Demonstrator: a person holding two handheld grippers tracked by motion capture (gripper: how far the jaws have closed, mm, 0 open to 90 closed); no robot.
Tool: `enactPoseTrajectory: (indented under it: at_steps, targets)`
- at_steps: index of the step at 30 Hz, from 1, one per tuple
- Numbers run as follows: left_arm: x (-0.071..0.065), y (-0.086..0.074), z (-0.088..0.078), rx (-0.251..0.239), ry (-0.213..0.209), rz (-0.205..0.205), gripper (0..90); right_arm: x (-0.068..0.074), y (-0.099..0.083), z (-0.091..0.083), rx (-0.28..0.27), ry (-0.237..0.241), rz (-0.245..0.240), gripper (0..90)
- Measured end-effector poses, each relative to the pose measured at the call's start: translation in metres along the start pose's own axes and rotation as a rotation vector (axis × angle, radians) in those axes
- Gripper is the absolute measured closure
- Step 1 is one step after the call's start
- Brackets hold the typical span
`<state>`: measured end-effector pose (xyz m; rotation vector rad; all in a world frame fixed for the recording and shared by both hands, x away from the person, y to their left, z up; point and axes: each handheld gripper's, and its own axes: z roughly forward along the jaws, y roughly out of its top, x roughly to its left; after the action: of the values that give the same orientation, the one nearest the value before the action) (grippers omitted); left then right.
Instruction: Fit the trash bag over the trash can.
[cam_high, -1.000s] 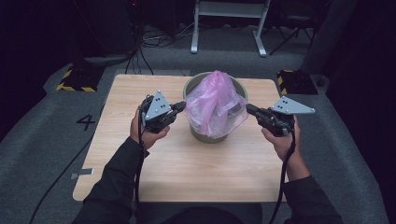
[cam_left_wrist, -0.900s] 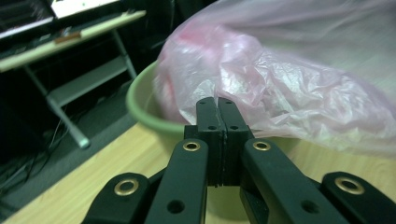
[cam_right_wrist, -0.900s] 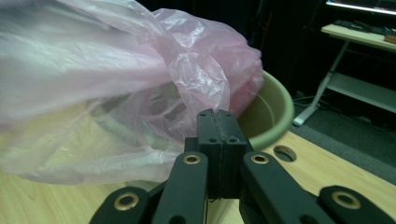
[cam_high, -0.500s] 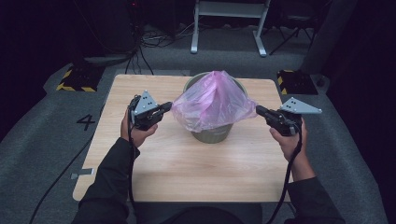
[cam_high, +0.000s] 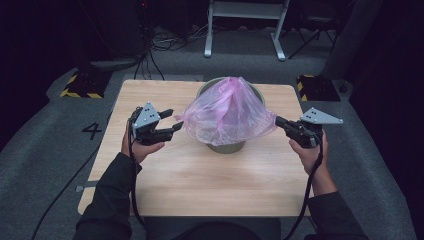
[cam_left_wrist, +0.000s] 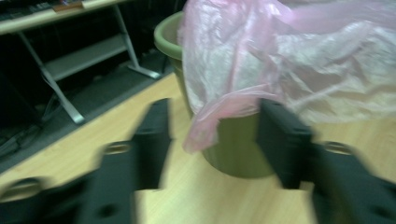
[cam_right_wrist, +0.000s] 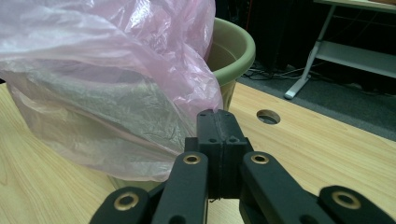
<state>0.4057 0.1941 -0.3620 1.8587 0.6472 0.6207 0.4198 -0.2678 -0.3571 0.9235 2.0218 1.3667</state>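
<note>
From the high view, your green bin (cam_high: 227, 145) stands on the wooden worktop (cam_high: 200, 185), toward its far edge, and the pink plastic bag (cam_high: 225, 117) is draped over the bin's mouth, stretched out to both sides. Your left gripper (cam_high: 172, 125) sits just beside the bin on its left, with its fingers apart after having just been opening, and the bag's left corner ends right at their tips. Your right gripper (cam_high: 278, 121) is on the bin's right, its fingers together on the bag's right corner, which is pulled taut toward it. In the left gripper view, the fingers (cam_left_wrist: 152, 135) stand wide apart and blurred, with a loose pink flap of the bag (cam_left_wrist: 261, 70) hanging between them in front of the bin (cam_left_wrist: 233, 149); the pads do not press on it. In the right gripper view, your fingers (cam_right_wrist: 219, 140) are pressed together, clamped on the edge of the bag (cam_right_wrist: 107, 102), which spreads out from them across the bin's rim (cam_right_wrist: 236, 51).
</note>
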Motion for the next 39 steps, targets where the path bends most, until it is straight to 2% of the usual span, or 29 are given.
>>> enactPoseTrajectory:
  at_steps: [2,4,6,7,8,10,11,12,15,17,18,19,21,22,23,25,26,27,28,31,35,36,39]
  targets:
    - [-0.008,0.001,-0.006,-0.019,-0.031,0.007,26.3,0.001,0.001,0.0,0.0,0.002,-0.002,90.0]
    - [-0.022,0.004,-0.012,-0.027,-0.064,0.049,20.7,0.002,0.001,0.001,0.001,0.003,-0.007,90.0]
    - [-0.034,0.007,-0.014,-0.03,-0.095,0.089,17.5,0.003,0.003,0.001,0.0,0.007,-0.007,90.0]
    - [-0.042,0.01,-0.015,-0.039,-0.097,0.115,17.1,0.004,0.003,0.002,0.0,0.007,-0.007,90.0]
    - [-0.047,0.012,-0.015,-0.045,-0.102,0.122,17.0,0.004,0.004,0.002,-0.001,0.01,-0.01,90.0]
    - [-0.058,0.019,-0.012,-0.034,-0.156,0.139,16.3,0.006,0.005,0.003,-0.001,0.013,-0.016,90.0]
    - [-0.062,0.022,-0.01,-0.027,-0.169,0.153,15.9,0.007,0.006,0.003,-0.001,0.016,-0.016,90.0]
    - [-0.068,0.025,-0.006,-0.02,-0.175,0.175,15.9,0.008,0.007,0.003,-0.002,0.017,-0.018,90.0]
    - [-0.079,0.031,0.007,0.011,-0.159,0.224,18.6,0.009,0.008,0.004,-0.001,0.017,-0.022,90.0]
    - [-0.082,0.035,0.015,0.038,-0.146,0.246,29.1,0.009,0.009,0.005,0.003,0.02,-0.023,90.0]
    - [-0.083,0.036,0.019,0.044,-0.145,0.257,29.1,0.009,0.009,0.005,0.003,0.02,-0.023,90.0]
    - [-0.085,0.039,0.024,0.051,-0.114,0.26,31.8,0.008,0.009,0.005,0.005,0.022,-0.026,90.0]
    - [-0.084,0.043,0.027,0.053,-0.125,0.267,39.7,0.009,0.009,0.006,0.009,0.025,-0.028,90.0]
    - [-0.084,0.045,0.028,0.05,-0.111,0.27,42.0,0.009,0.01,0.006,0.009,0.024,-0.031,90.0]
    - [-0.085,0.048,0.031,0.061,-0.074,0.28,44.7,0.009,0.01,0.005,0.008,0.024,-0.035,90.0]
    - [-0.084,0.05,0.032,0.076,-0.07,0.304,53.8,0.01,0.011,0.005,0.007,0.024,-0.038,90.0]
    - [-0.084,0.051,0.033,0.087,-0.054,0.333,59.5,0.01,0.012,0.005,0.006,0.022,-0.042,90.0]
    - [-0.083,0.052,0.034,0.095,-0.061,0.341,65.3,0.01,0.012,0.004,0.006,0.023,-0.044,90.0]
    - [-0.081,0.053,0.033,0.101,-0.087,0.344,66.4,0.01,0.012,0.004,0.008,0.022,-0.044,90.0]
    - [-0.076,0.054,0.029,0.079,-0.112,0.31,66.6,0.009,0.012,0.003,0.013,0.017,-0.046,90.0]
    - [-0.069,0.056,0.018,0.037,-0.144,0.3,82.5,0.008,0.013,0.003,0.017,0.009,-0.047,90.0]
    - [-0.068,0.057,0.014,0.011,-0.126,0.312,88.4,0.007,0.013,0.002,0.017,0.009,-0.048,90.0]
    - [-0.063,0.062,0.009,-0.011,-0.088,0.311,89.7,0.007,0.014,0.003,0.019,0.009,-0.045,90.0]
